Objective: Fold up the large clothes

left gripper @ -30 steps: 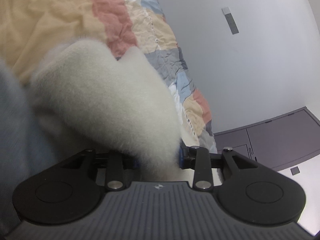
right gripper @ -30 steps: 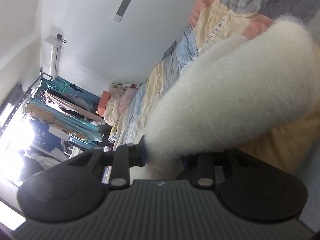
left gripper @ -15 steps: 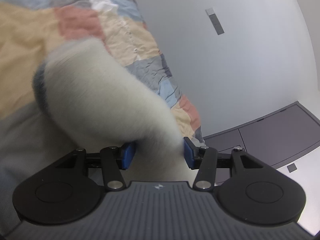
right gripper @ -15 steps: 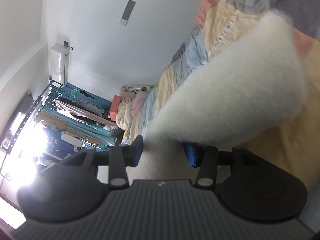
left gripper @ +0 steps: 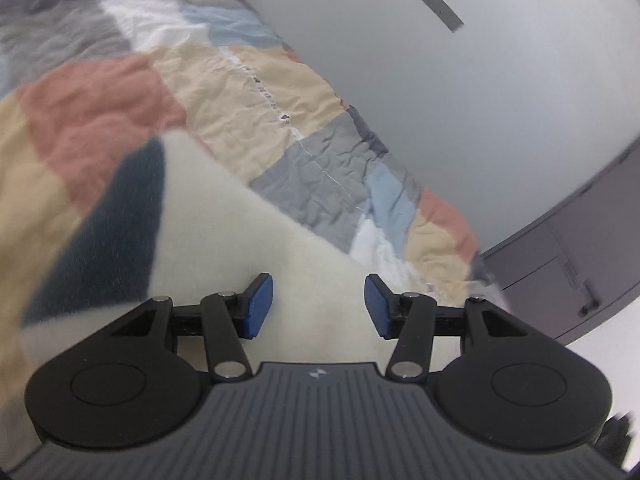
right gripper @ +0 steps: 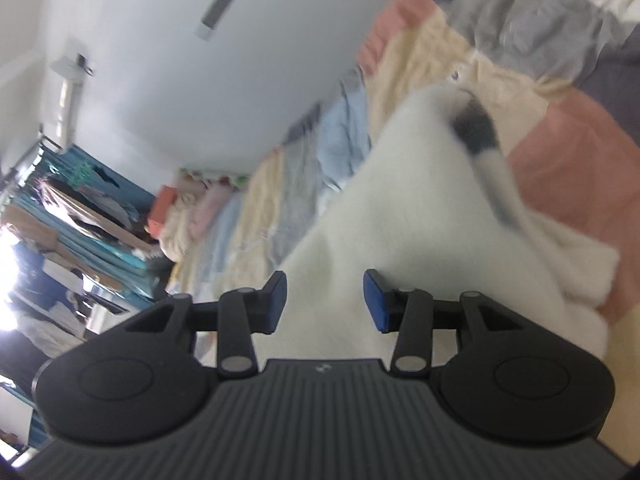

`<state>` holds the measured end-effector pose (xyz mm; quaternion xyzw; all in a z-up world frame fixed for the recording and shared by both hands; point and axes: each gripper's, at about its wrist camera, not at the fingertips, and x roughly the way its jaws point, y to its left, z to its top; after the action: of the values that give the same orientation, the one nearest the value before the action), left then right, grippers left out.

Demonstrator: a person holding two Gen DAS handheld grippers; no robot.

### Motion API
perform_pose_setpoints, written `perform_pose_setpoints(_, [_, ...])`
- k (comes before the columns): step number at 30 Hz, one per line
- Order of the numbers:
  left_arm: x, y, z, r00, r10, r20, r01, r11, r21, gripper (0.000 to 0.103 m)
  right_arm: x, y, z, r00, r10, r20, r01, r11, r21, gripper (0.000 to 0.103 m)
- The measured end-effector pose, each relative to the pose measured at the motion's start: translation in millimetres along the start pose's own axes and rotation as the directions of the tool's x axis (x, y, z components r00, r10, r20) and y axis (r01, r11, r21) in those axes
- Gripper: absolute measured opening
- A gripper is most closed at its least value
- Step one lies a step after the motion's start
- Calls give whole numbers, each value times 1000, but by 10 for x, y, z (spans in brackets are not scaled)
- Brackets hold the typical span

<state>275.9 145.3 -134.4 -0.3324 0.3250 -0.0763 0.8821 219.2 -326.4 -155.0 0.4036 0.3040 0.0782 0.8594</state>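
Left wrist view, taken from the patchwork quilt (left gripper: 280,92) as landmark: a fluffy cream garment (left gripper: 248,248) lying on the quilt's near part, with a dark navy panel (left gripper: 116,232) towards its left edge, touching the pink and tan patches beyond. Further right, off the quilt's edge, a pale wall (left gripper: 480,80) with a small grey plate; below that, a grey cabinet (left gripper: 580,248). Left gripper (left gripper: 319,305) poised over the garment, blue pads (left gripper: 259,305) spread apart after a recent widening, fleece visible in the gap but not pressed by either pad. Nothing gripped.

Right wrist view, again from the quilt (right gripper: 560,140): far off its left end, a clothes rack (right gripper: 80,216) against a blue curtain, then a heap of soft toys or pillows (right gripper: 192,216) at the quilt's far end. Same cream garment (right gripper: 420,220) spread over the quilt's near half, a small dark patch (right gripper: 476,128) near its far edge, a folded corner touching the pink patch at right. Right gripper (right gripper: 325,300) above the fleece, pads (right gripper: 276,300) apart, narrowed slightly in the last moment, fabric showing between them yet clamped by neither. Heavy motion blur in both views.
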Motion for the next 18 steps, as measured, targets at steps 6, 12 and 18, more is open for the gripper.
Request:
perform_pose_setpoints(6, [357,-143,32,997,82,1,-81,974,209,57,302,226,-37,993,-116,-23,108,967,-231,45])
perform_pose_setpoints(12, [716,-165,40,993,122,-8,-113,941,320,57,604,315,-76,980,-197,4,181,894,-410,45])
perform_pose_setpoints(18, [876,-111,85,994,109,-2,-102,937,333,57,780,271,-1,982,-186,27,179,886,-428,44])
